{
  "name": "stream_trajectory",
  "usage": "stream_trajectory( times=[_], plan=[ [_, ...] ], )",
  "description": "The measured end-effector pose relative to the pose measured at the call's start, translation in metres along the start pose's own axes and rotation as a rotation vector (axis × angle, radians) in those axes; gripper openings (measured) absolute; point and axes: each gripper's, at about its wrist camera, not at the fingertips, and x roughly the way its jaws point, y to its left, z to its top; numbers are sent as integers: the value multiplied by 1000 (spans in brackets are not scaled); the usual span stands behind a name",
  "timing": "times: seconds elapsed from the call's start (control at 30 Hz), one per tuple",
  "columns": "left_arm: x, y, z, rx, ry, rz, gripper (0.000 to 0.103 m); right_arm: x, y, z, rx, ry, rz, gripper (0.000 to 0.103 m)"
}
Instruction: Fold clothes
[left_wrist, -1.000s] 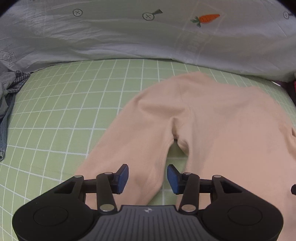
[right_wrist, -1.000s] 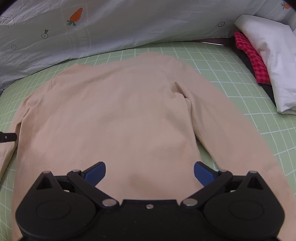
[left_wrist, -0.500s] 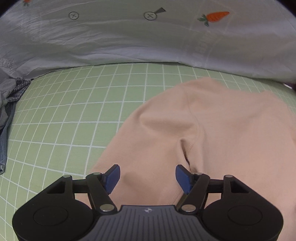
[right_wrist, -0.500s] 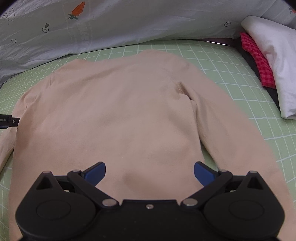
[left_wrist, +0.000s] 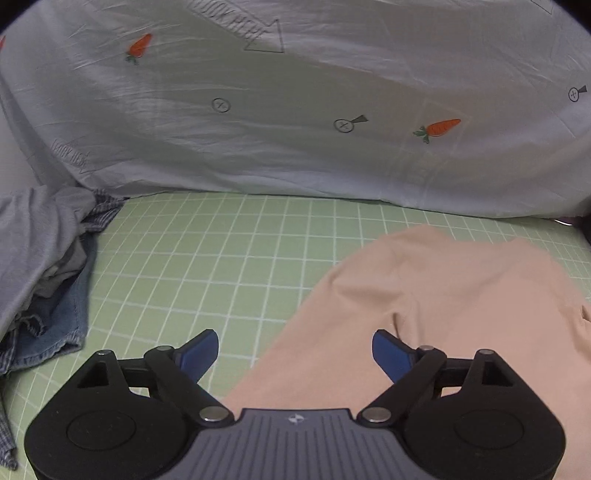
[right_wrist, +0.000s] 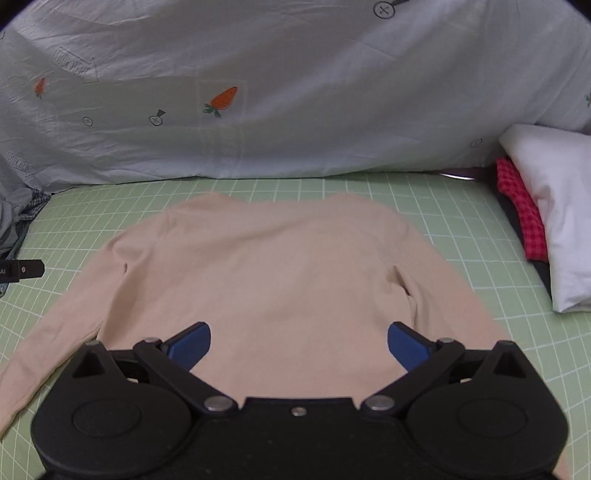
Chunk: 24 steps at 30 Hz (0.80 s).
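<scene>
Right wrist view: I saw the peach long-sleeved top (right_wrist: 280, 273) lying flat across the centre of the green grid sheet (right_wrist: 461, 206), sleeves spread toward the lower corners. My right gripper (right_wrist: 299, 345) hung above its hem, blue pads wide apart, gripping nothing. Left wrist view: my left gripper (left_wrist: 294, 350) was opening, jaws empty, above the top's sleeve at lower right. A grey and denim clothes pile (left_wrist: 40, 280) lay at left.
</scene>
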Motion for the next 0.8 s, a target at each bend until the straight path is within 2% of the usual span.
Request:
stream_trajectory(
  times=[0.1, 0.23, 0.33, 0.5, 0.67, 0.8],
  plan=[
    [-13, 23, -20, -37, 43, 11, 91, -6, 5, -19, 41, -54, 25, 103],
    [-32, 58, -51, -98, 83, 48, 91, -7, 14, -51, 88, 39, 66, 103],
    [-37, 84, -73, -153, 127, 76, 91, -22, 31, -71, 32, 49, 57, 103],
    [-33, 117, -106, -191, 220, 119, 91, -45, 59, -96, -10, 70, 16, 103],
    [-23, 136, -134, -178, 278, 80, 91, -61, 90, -121, -54, 108, -34, 103],
    [-16, 136, -144, -97, 287, 38, 91, -65, 104, -142, 1, 170, -52, 103]
  ],
)
